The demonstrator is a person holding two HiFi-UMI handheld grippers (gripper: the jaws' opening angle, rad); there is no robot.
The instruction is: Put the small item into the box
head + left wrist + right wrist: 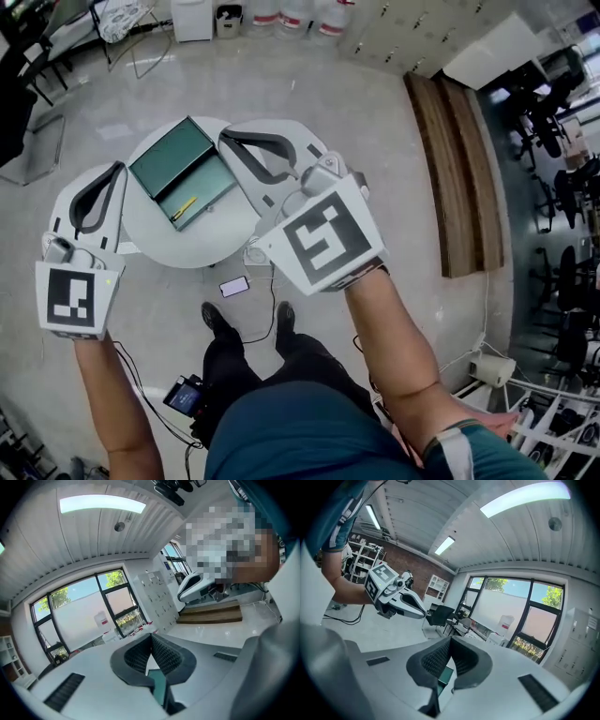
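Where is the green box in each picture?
Head view: box open on the table, left of centre.
Left gripper view: green sliver, bottom centre, below the left tongs.
Right gripper view: green sliver, bottom centre, below the right tongs.
Shared: the lockers.

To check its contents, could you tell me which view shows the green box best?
The head view: the open green box lies whole on the round table, a yellow item inside. Both gripper views show only a green sliver behind shut jaws.
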